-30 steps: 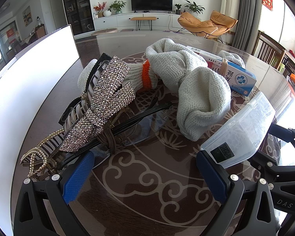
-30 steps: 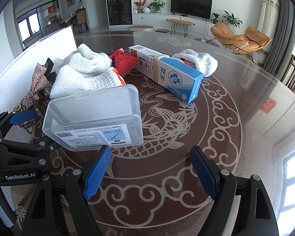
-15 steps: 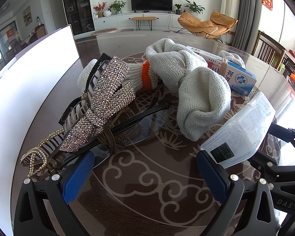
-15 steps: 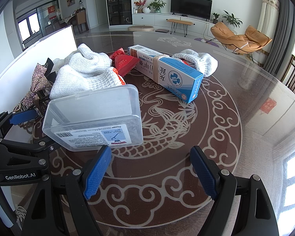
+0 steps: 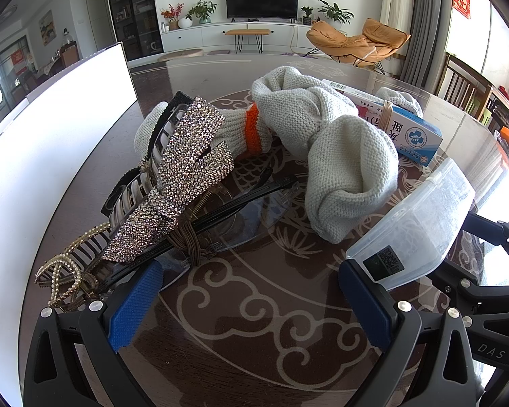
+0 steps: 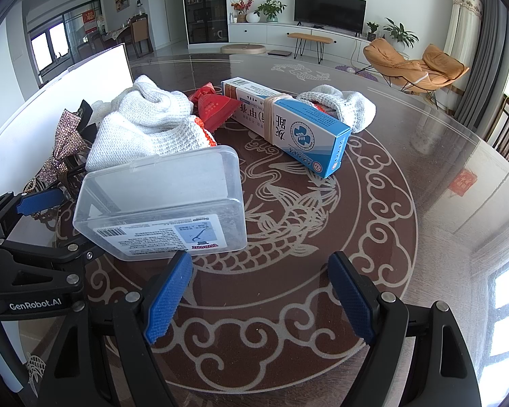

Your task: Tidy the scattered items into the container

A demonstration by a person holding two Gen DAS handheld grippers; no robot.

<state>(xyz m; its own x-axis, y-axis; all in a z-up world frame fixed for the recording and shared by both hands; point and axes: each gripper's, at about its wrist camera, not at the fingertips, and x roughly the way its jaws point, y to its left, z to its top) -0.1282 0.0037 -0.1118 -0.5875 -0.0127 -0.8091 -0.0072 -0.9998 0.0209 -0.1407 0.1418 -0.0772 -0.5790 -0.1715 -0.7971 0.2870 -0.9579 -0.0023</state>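
While both spread wide, the left gripper (image 5: pixel 251 302) and right gripper (image 6: pixel 271 295) hold nothing.

Knitted cloth gloves (image 5: pixel 339 156), clear plastic box (image 6: pixel 159 200), glossy table (image 6: pixel 424 176).

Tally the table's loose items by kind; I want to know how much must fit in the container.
Sparkly rhinestone and pearl hair clips: 2
Black-framed glasses: 1
White knit glove bundles: 2
Rubber-banded cardboard boxes: 2
Red foil packet: 1
Clear plastic box: 1
Total: 9
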